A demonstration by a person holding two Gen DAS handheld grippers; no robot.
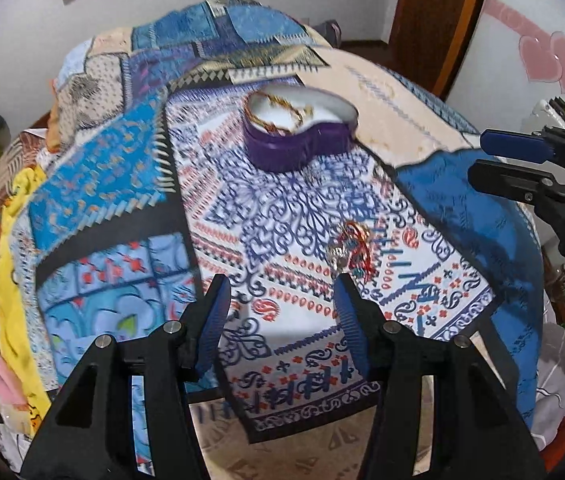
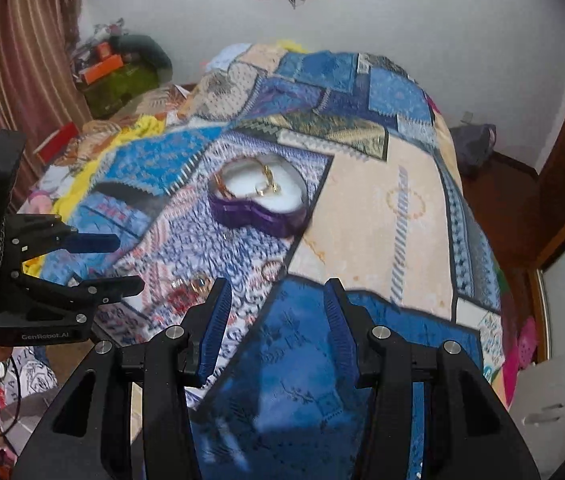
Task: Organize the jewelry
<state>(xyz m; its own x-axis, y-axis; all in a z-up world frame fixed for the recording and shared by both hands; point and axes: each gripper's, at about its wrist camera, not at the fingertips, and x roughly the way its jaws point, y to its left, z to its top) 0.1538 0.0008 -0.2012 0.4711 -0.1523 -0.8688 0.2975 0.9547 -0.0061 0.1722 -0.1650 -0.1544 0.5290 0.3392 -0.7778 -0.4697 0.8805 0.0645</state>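
A purple box (image 1: 300,136) sits open on the patterned bedspread (image 1: 122,168), a gold chain (image 1: 278,110) lying on its white lining. In the left wrist view the box is at 12 o'clock, and a loose tangle of red and silver jewelry (image 1: 348,248) lies on the bedspread just past the right jaw tip. The left gripper (image 1: 282,292) has its jaws partly apart with nothing between them. The right gripper (image 2: 276,296) also stands partly apart and empty over a blue patch; from it the box lies at 11 o'clock and the jewelry at 9 o'clock, blurred.
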